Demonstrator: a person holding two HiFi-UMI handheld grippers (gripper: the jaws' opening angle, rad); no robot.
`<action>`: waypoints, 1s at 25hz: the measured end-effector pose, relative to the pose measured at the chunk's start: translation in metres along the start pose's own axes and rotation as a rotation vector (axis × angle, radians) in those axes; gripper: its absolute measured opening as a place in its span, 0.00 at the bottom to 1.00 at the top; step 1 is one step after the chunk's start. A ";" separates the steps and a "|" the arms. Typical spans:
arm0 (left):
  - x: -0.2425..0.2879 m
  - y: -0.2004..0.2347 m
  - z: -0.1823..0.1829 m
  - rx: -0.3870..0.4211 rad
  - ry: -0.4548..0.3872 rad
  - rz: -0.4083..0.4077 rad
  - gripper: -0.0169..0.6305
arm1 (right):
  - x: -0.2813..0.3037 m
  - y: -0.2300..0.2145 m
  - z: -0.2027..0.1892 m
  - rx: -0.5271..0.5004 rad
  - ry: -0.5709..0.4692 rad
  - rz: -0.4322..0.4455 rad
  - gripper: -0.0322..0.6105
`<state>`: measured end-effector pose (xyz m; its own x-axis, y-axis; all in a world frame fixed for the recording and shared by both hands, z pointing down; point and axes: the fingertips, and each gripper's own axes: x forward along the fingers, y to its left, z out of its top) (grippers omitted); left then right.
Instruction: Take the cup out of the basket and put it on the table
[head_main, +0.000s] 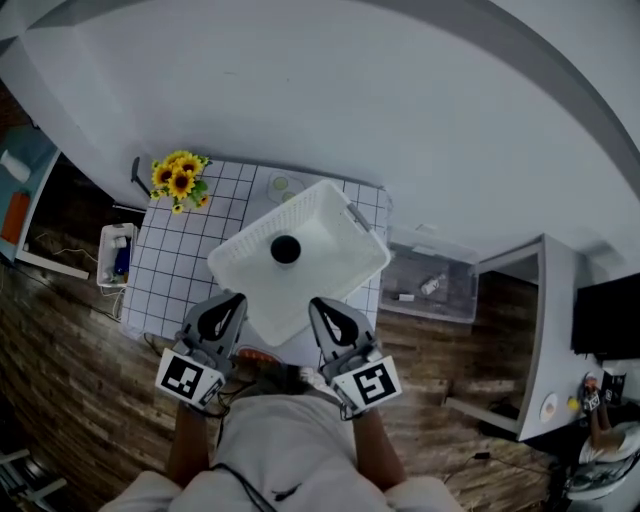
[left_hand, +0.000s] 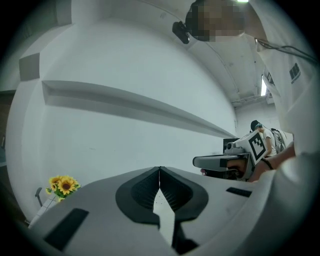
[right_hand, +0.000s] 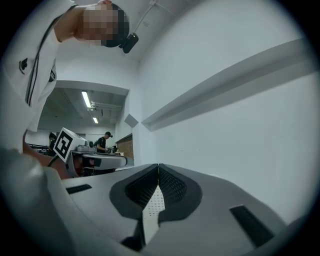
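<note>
Find the cup (head_main: 285, 249) on the floor of the basket (head_main: 340, 232), near its middle and clear of every wall: small, dark, round from above (mouth up or mouth down, cannot tell from here). Find the basket itself on the table (head_main: 170, 262), turned corner-on to the person, with flowers (head_main: 178, 178) at the table's far left corner, well apart from it.

Read the left tool (head_main: 232, 302) as clenched on nothing: pads together along their whole line in its own view, only bare wall beyond. Read the right tool (head_main: 320, 305) the same way, closed tight and empty. See both low at the basket's near edge, side by side, pointing roughly level toward it, neither over the cup yet.

Judge the task as barely begun: cup untouched, nothing lifted.

Expect a light, stiff cup, probably plastic or ceramic, with a smooth wall likely to slip under a weak pinch. Treat as breakable until proven otherwise. Take hold at the rim, one pad inside and one outside, if mouth up; otherwise span the body from above, across its width. Open one tool first, come down over the basket's wall rather than through it, and lift straight up to clear the rim before moving out over bare table. Watch for the light basket sliding or tipping on any knock to its wall; brace with the other tool if needed. Set down on the checked cloth beside the basket, away from the flowers.
</note>
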<state>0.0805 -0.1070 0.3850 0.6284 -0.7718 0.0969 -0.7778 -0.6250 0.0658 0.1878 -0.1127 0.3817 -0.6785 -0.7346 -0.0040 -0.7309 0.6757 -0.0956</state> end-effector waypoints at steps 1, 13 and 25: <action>0.002 0.004 -0.001 -0.001 0.001 -0.006 0.04 | 0.004 0.000 -0.002 -0.004 0.007 -0.004 0.07; 0.023 0.042 -0.007 -0.004 0.010 -0.096 0.04 | 0.047 -0.003 -0.027 -0.110 0.151 -0.068 0.07; 0.044 0.053 -0.021 -0.004 0.041 -0.119 0.04 | 0.072 -0.035 -0.052 -0.148 0.309 -0.079 0.07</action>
<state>0.0667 -0.1714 0.4131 0.7155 -0.6867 0.1285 -0.6978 -0.7115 0.0832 0.1609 -0.1863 0.4366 -0.5931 -0.7465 0.3015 -0.7692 0.6360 0.0617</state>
